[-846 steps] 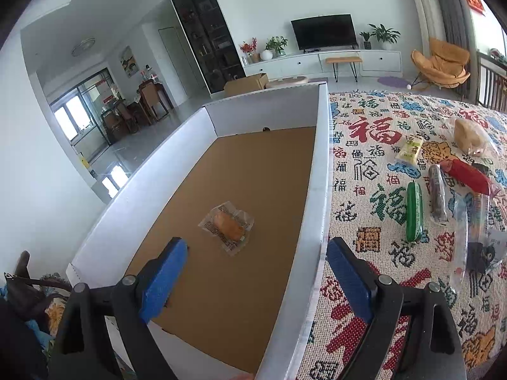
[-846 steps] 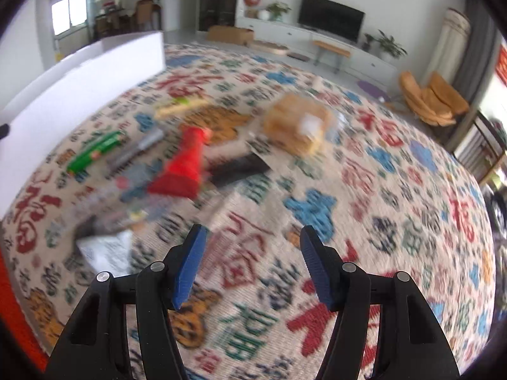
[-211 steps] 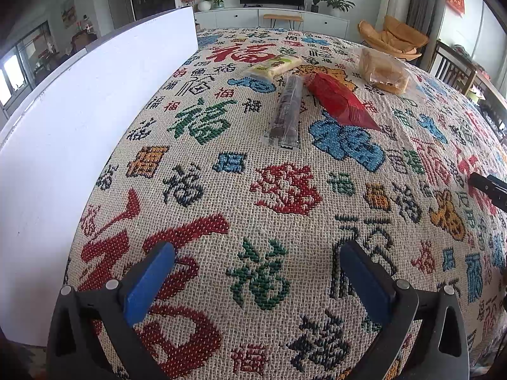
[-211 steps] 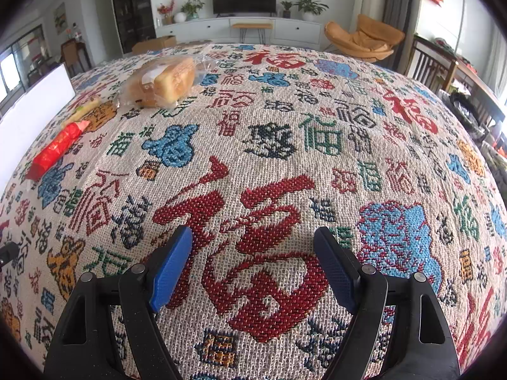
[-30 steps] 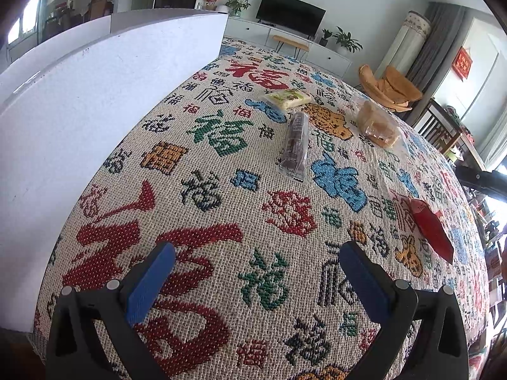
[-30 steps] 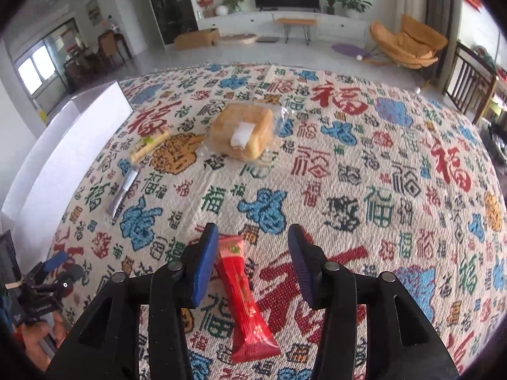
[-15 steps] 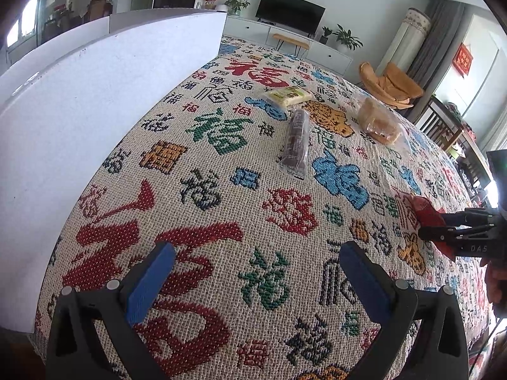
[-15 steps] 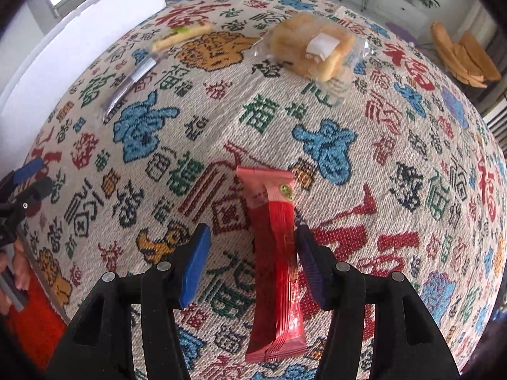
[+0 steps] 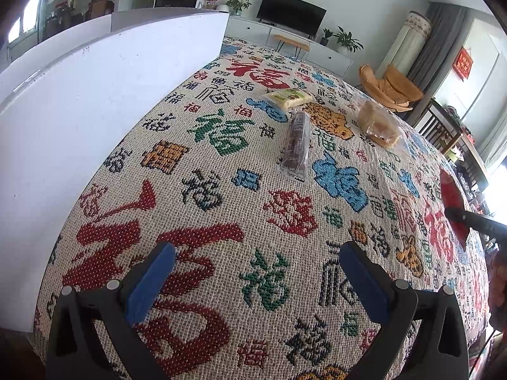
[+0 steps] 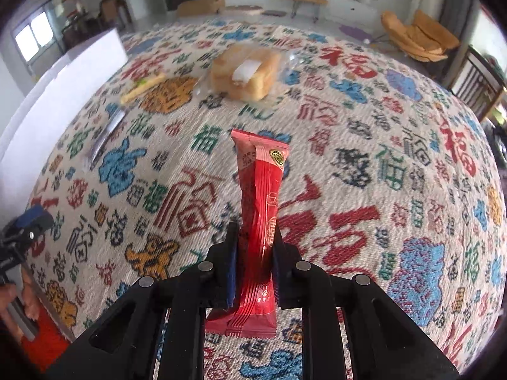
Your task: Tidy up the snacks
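With its jaws just closed, right claw [image 10: 253,247] pinches the red snack packet [image 10: 258,209] mid-length above the patterned worktop [image 10: 364,164] (bread bag [image 10: 245,71] lies beyond). Left claw [image 9: 253,280] gapes wide, empty, near the white box [image 9: 95,95].

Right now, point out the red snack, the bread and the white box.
red snack [image 10: 259,196], right wrist view, middle of wrapper
bread [image 10: 245,72], right wrist view, top of loaf
white box [image 9: 95,101], left wrist view, outer wall

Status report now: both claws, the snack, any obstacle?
Right claw just closed on long red foil snack packet. Left claw open, empty. Way to white box clear.
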Available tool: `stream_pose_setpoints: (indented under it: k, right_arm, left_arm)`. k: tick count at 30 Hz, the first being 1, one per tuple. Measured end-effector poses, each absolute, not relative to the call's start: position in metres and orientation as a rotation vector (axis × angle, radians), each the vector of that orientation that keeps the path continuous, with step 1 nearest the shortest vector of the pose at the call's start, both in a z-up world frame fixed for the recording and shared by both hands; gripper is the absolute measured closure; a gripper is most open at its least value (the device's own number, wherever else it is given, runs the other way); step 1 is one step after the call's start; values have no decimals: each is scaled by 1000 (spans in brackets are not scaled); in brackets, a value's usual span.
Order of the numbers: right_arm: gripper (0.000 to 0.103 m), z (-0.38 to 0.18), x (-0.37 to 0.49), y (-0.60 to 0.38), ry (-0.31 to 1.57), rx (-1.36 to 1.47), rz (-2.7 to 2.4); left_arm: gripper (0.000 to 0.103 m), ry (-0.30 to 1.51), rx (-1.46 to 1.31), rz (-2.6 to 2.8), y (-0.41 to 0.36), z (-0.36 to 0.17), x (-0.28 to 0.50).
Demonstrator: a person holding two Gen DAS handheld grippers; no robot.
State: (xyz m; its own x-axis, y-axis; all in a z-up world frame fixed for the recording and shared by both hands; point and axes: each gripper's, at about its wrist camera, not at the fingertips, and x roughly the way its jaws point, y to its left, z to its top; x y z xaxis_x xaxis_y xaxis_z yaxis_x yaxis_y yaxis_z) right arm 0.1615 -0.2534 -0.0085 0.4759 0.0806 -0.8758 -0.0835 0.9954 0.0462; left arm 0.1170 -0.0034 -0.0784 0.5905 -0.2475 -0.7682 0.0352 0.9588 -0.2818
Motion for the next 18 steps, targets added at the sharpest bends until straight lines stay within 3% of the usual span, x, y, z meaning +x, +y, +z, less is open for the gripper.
stream_pose_setpoints:
  k: [10,13,15,18]
  right_arm:
    - [82,-34,176,-295,1057,50,-51]
    - [71,-47,174,-298,1035,89,-20]
    - [45,-48,168,-297,987,84,0]
    - [36,-51,160,-286,944,13,16]
  left_arm:
    - [1,925,-247,-164,-3,-78,116]
    - [1,923,-251,-169,-2,-77,115]
    - [1,926,-260,-176,-1,-77,115]
    - [1,926,-279,-195,0,-77,115]
